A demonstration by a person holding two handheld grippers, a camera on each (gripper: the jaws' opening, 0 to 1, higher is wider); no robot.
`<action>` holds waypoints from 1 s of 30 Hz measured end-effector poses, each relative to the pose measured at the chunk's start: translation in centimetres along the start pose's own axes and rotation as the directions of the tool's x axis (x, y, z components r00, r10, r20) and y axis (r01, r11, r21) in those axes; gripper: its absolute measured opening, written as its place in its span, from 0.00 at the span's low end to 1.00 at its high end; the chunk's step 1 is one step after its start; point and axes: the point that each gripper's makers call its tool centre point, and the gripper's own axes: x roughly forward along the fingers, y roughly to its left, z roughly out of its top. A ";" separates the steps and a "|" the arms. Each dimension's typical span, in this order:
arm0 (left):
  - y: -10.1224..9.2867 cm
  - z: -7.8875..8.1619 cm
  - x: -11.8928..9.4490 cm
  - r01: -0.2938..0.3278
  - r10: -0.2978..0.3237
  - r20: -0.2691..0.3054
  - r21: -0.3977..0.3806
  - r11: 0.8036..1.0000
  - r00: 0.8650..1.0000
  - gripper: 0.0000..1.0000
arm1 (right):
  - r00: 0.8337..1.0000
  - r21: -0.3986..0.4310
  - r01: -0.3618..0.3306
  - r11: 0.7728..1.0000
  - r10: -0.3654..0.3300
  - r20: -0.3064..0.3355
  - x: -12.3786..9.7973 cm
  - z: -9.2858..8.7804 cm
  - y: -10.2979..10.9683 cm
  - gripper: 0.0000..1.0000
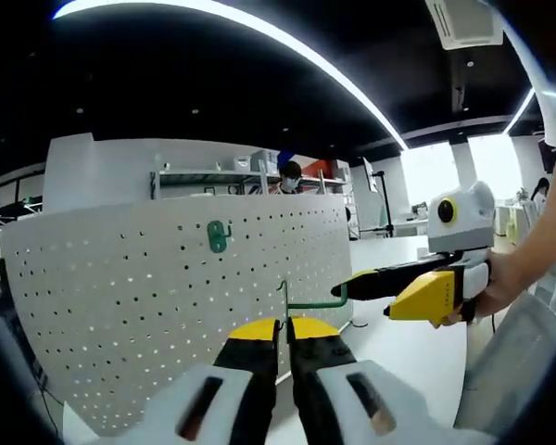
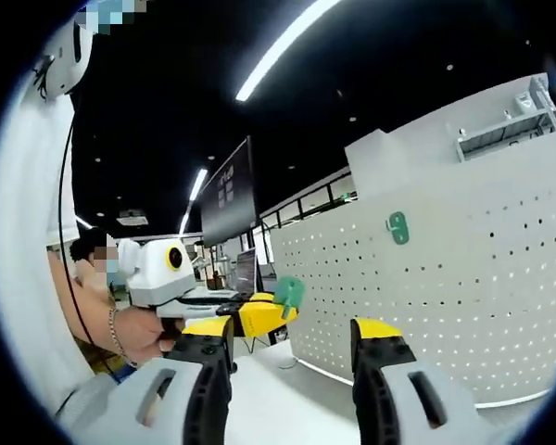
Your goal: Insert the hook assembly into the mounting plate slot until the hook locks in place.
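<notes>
Left gripper view, from frame left: the white pegboard (image 1: 167, 297) carried a green mounting plate (image 1: 219, 236) at upper centre. My left gripper (image 1: 283, 336), jaws clenched, held the green hook (image 1: 310, 301) at centre; my right gripper (image 1: 352, 281), jaws released, hovered beside it. I judged insertion not yet begun.

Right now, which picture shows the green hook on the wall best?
The left gripper view: the green hook piece faces the camera on the white pegboard, nearly centered. In the right gripper view it shows too, smaller and seen at a slant.
</notes>
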 end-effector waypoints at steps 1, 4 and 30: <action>0.0 0.0 0.0 -0.001 0.001 0.000 -0.001 1.000 1.000 0.04 | 1.000 0.006 -0.003 1.000 0.003 0.001 0.1 0.0 0.1 0.47; 0.1 0.0 -0.1 -0.004 0.004 0.000 -0.001 1.000 1.000 0.04 | 1.000 0.020 -0.013 1.000 0.013 0.006 0.5 0.0 0.3 0.44; -0.6 0.4 0.1 0.002 -0.002 0.009 -0.006 1.000 1.000 0.04 | 0.999 0.108 -0.020 0.994 0.016 0.032 2.6 0.3 0.3 0.27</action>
